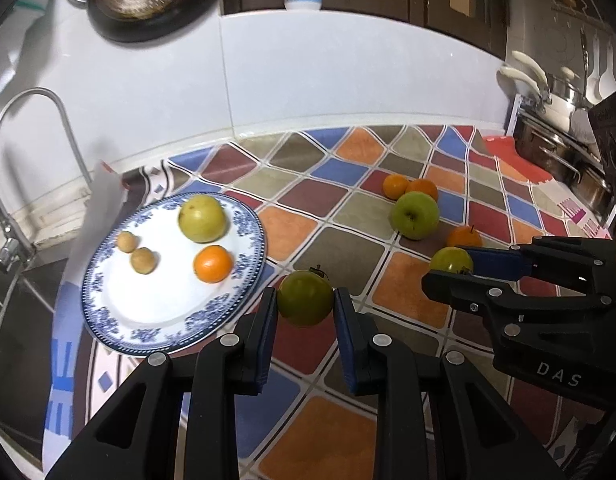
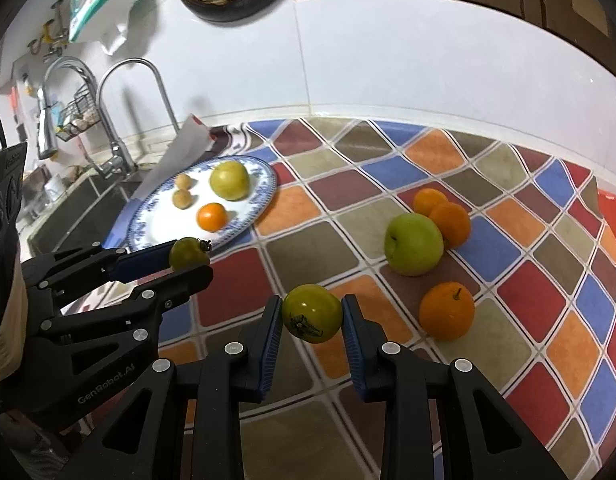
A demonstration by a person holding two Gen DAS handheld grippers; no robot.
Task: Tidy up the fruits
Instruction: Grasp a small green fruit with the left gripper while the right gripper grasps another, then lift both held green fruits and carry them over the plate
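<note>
Left wrist view: the left tongs (image 1: pixel 306 306) clamp a round green tomato (image 1: pixel 305 297) at lower centre, its dark stem pointing up and slightly right. Left of it sits a blue-patterned plate (image 1: pixel 244 216) holding a yellow-green apple (image 1: pixel 202 218), a tangerine (image 1: pixel 213 264) and two small brown longans (image 1: pixel 135 251). At right the right tongs (image 1: pixel 448 270) grip a second green tomato (image 1: pixel 450 260).

Right wrist view: that second tomato (image 2: pixel 312 313), glossy yellow-green, is pinched in the right tongs (image 2: pixel 312 316), its calyx facing the camera. On the tiled surface (image 2: pixel 308 248) lie a green apple (image 2: pixel 413 244) and three tangerines (image 2: pixel 446 311).
</note>
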